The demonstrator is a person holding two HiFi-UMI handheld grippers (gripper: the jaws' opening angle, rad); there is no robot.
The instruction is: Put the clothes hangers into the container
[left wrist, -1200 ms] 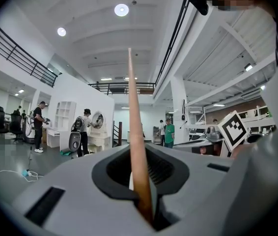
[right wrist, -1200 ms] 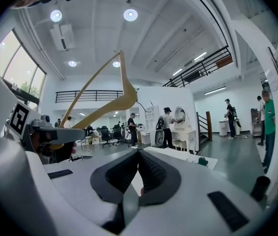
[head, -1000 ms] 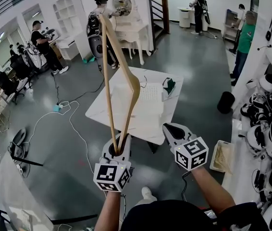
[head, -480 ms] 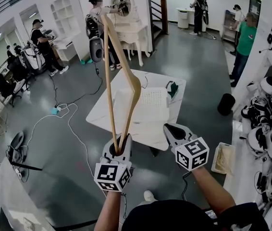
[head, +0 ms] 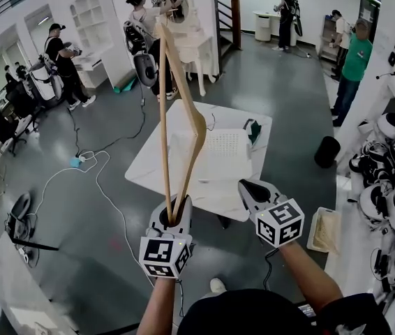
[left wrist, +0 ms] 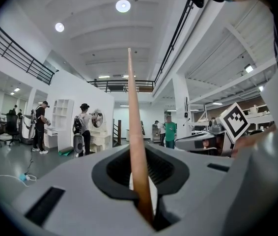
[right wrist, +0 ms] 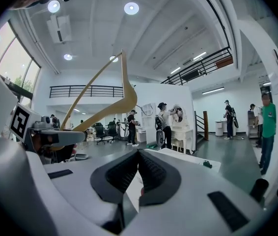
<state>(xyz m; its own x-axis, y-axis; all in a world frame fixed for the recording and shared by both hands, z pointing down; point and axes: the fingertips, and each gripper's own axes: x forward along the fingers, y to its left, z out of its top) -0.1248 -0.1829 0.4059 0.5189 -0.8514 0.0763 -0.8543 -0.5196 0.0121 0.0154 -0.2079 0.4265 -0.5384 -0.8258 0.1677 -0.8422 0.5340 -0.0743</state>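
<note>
Head view: left gripper (head: 172, 218) is clamping one end of the wooden hanger (head: 163, 117).
Hanger: standing upright, rising above the worktop (head: 145, 160).
Right gripper (head: 253, 190): hovering over the worktop's near edge, jaws pressing together, empty.

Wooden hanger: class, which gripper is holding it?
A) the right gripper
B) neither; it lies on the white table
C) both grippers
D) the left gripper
D: the left gripper has its jaws closed on the lower end of the hanger, while the right gripper is shut and empty beside it.
</note>
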